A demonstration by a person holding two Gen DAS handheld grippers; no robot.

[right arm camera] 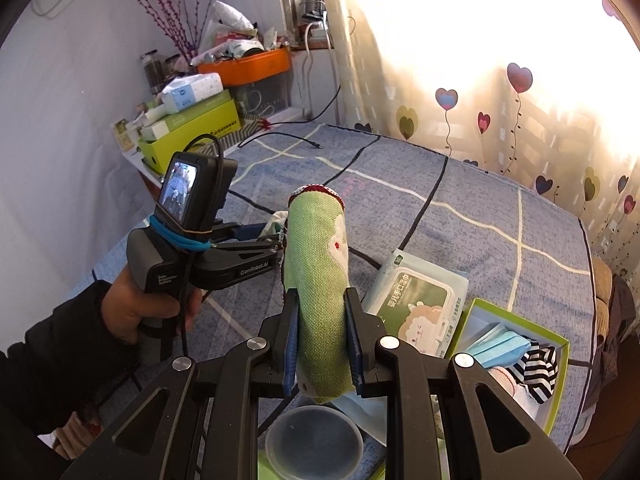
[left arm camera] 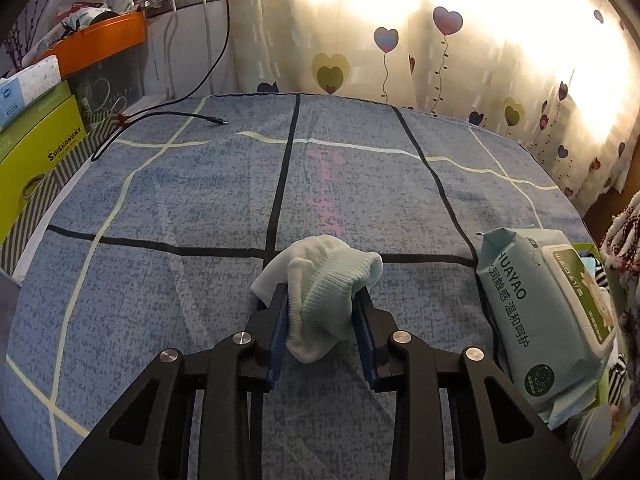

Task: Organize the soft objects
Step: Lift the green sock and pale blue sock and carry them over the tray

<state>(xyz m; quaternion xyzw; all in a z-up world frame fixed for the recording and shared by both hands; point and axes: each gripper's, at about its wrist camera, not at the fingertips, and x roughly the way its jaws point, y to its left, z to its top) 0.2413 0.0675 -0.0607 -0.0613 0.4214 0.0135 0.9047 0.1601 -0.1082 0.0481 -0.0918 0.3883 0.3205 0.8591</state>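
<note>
Slippage is the main risk on the left: the left gripper (left arm camera: pixel 320 300) has the pale sock (left arm camera: pixel 320 300) bunched between its blue pads on the blue checked bed sheet (left arm camera: pixel 160 200), and the cloth looks loosely caught, so a lift could leave part of it trailing or let it drop. The right gripper (right arm camera: pixel 322 332) is clamped narrowly on a green embroidered pouch (right arm camera: pixel 320 264), held upright above the bed; its tall free end could swing into the left gripper nearby. Beside them lie a pack of wet wipes (right arm camera: pixel 420 304) and a green box (right arm camera: pixel 556 384) that already holds a face mask and striped cloth. Whether the sock's underside is truly pinched cannot be told. The box's near end is cut off behind the right gripper's arms, and a clear lid (right arm camera: pixel 314 440) below is only partly visible.
</note>
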